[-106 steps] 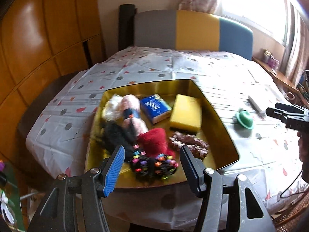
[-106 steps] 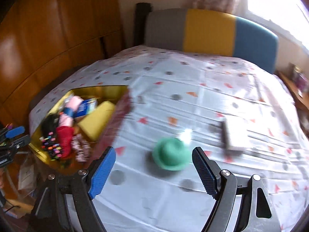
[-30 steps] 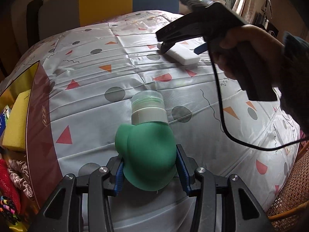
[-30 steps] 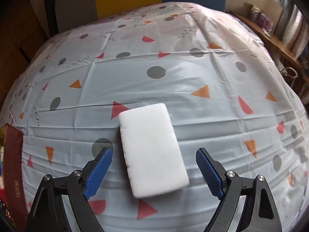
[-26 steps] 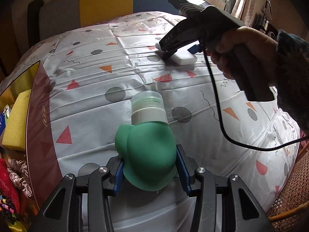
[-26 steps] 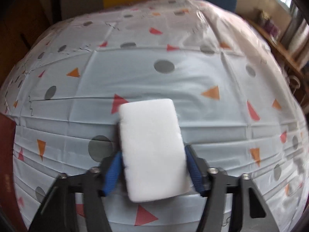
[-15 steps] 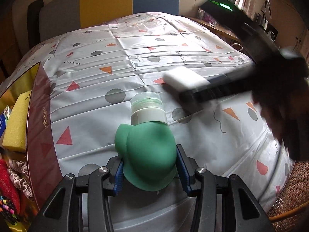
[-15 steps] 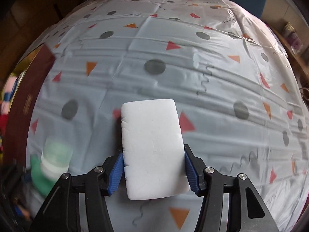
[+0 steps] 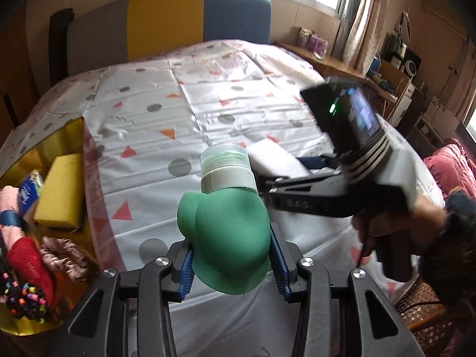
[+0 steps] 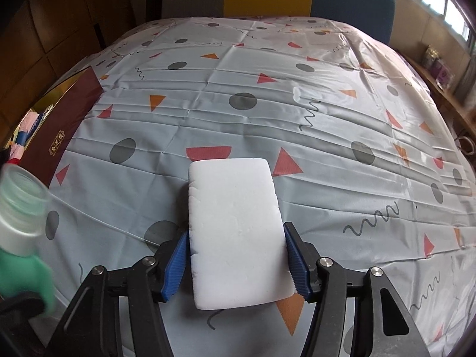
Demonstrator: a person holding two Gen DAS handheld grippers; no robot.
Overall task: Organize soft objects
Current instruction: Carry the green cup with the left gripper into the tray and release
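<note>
Left wrist view: the green bottle (image 9: 227,235) and white sponge (image 10: 235,232) are clamped in closed jaws, seemingly for carrying to the box (image 9: 89,184).

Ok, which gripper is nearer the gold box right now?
Left. The left gripper, jaws shut on the green bottle, sits just right of the gold box. The right gripper, holding the white sponge, is farther right.

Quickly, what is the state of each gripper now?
Left gripper: closed on the green squeeze bottle.
Right gripper: closed on the white sponge.
</note>
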